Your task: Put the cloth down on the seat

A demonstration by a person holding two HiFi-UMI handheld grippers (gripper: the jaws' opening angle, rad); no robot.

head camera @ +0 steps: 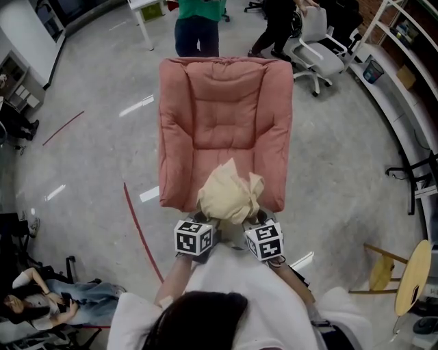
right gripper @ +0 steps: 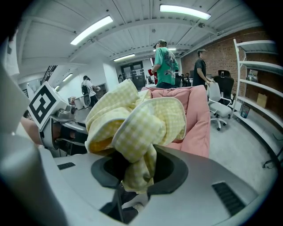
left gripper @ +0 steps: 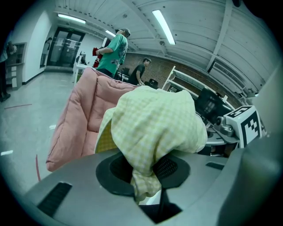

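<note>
A pale yellow checked cloth (head camera: 230,193) hangs bunched in the air over the front edge of the pink armchair's seat (head camera: 220,154). Both grippers hold it side by side. My left gripper (head camera: 211,220) is shut on a fold of the cloth (left gripper: 152,128), which fills that view. My right gripper (head camera: 252,220) is shut on another fold of the cloth (right gripper: 137,126). The armchair (left gripper: 84,117) rises behind the cloth at the left of the left gripper view, and the armchair (right gripper: 194,119) shows at the right of the right gripper view.
A person in a green shirt (head camera: 198,20) stands right behind the armchair, and another person (head camera: 277,24) stands by a white office chair (head camera: 318,51). Shelves (head camera: 404,41) line the right wall. A wooden stool (head camera: 404,270) stands at the right, and a person sits on the floor (head camera: 41,301) at the lower left.
</note>
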